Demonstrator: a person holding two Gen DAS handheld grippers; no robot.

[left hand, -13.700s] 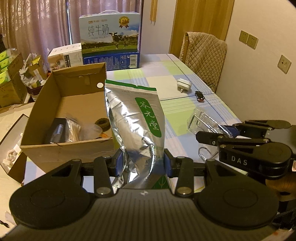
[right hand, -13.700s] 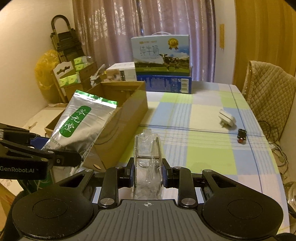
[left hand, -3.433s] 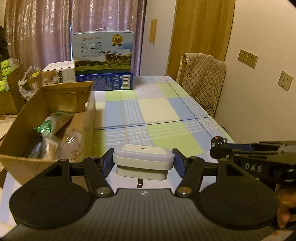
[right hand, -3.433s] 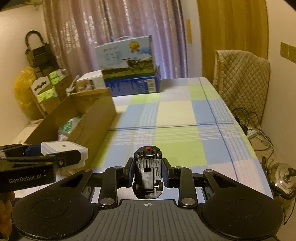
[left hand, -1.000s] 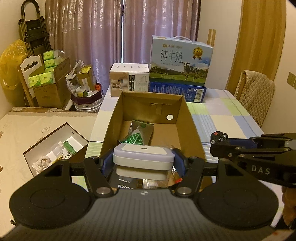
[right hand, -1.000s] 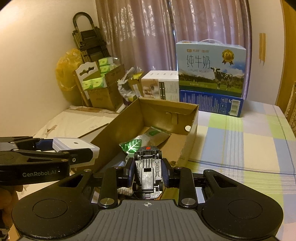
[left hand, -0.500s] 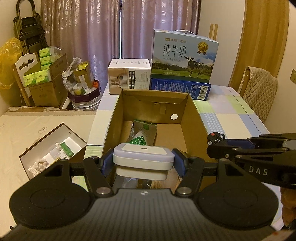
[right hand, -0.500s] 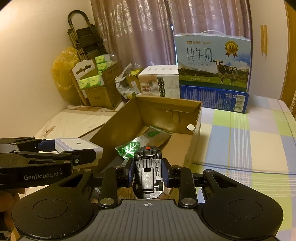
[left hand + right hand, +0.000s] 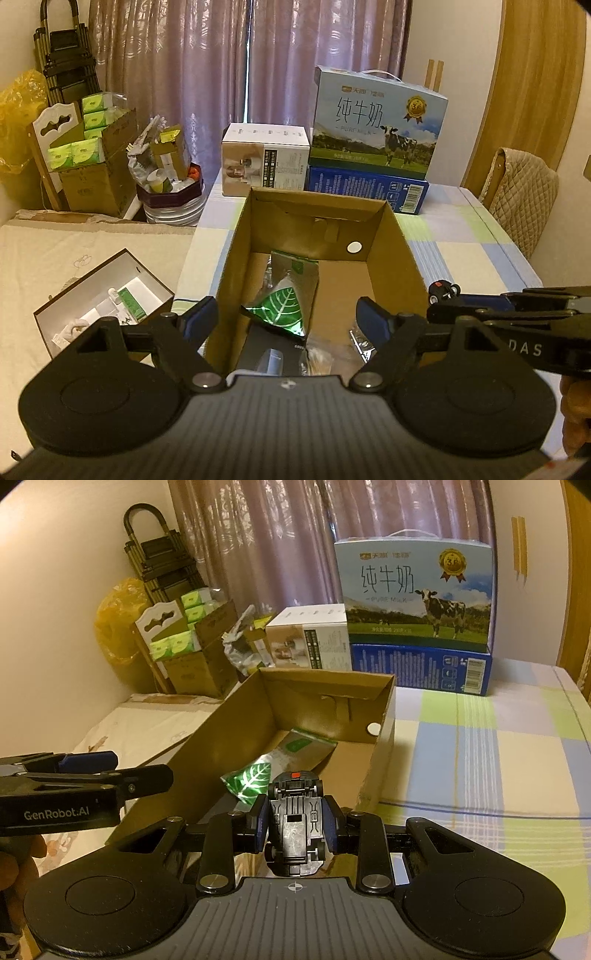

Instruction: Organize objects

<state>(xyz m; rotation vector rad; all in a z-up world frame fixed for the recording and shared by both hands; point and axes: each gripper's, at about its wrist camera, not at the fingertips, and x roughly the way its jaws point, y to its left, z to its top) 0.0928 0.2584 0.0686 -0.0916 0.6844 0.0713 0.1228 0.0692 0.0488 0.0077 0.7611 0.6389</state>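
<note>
Left gripper (image 9: 286, 321) just opened empty; right gripper (image 9: 295, 821) clamps toy car (image 9: 295, 823).

Milk carton (image 9: 376, 122) stacked on blue box (image 9: 367, 190) at table's (image 9: 476, 240) far end; white box (image 9: 265, 164) beside. Quilted chair (image 9: 524, 201) right.

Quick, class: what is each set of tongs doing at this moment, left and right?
Left tongs: open, jaws just widened, nothing between them, above the cardboard box.
Right tongs: shut on the toy car.
</note>
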